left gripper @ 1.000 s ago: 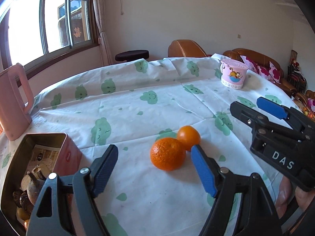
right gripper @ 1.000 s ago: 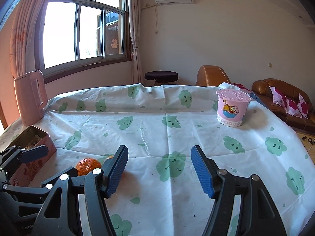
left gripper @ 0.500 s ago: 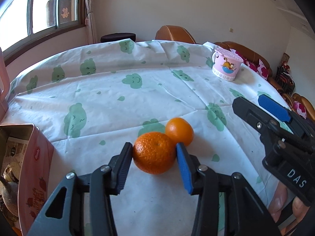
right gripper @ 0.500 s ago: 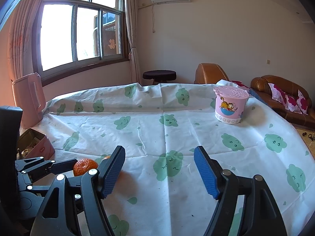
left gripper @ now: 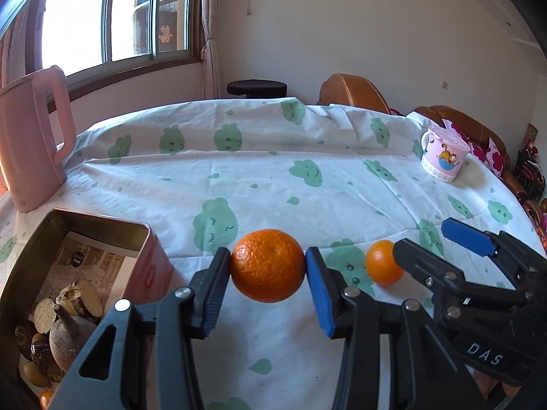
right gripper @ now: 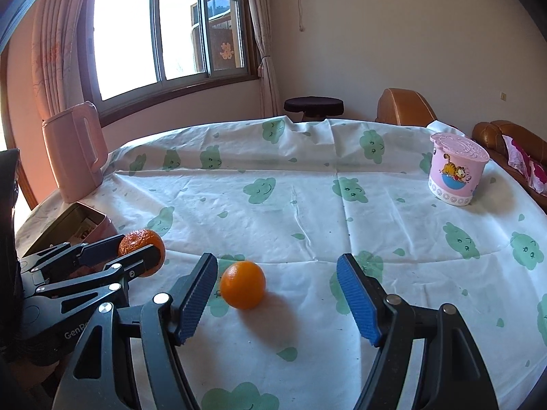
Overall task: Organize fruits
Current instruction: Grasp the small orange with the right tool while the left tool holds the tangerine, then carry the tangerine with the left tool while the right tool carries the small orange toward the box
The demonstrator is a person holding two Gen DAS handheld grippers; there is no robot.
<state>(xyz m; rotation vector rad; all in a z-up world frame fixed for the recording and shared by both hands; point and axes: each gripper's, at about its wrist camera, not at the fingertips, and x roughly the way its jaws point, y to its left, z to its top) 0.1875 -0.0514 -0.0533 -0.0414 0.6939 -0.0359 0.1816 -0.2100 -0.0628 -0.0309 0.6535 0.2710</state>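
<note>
My left gripper [left gripper: 268, 275] is shut on a large bumpy orange [left gripper: 268, 265] and holds it above the tablecloth; the same orange shows in the right wrist view [right gripper: 142, 247]. A smaller smooth orange [right gripper: 242, 289] lies on the cloth, just inside the left finger of my open right gripper [right gripper: 278, 299]; it also shows in the left wrist view [left gripper: 384, 262], next to the right gripper [left gripper: 432, 251]. A pink metal tin [left gripper: 155, 266] stands open at the left, with several fruits and roots inside.
A pink kettle [left gripper: 32, 138] stands at the far left of the table. A pink lidded cartoon cup [right gripper: 456, 174] stands at the far right. The white cloth with green clouds [right gripper: 307, 205] covers the round table. A stool and brown sofas lie beyond.
My left gripper closed on the large orange and lifted it off the cloth towards the left. My right gripper moved in around the smaller orange, still open.
</note>
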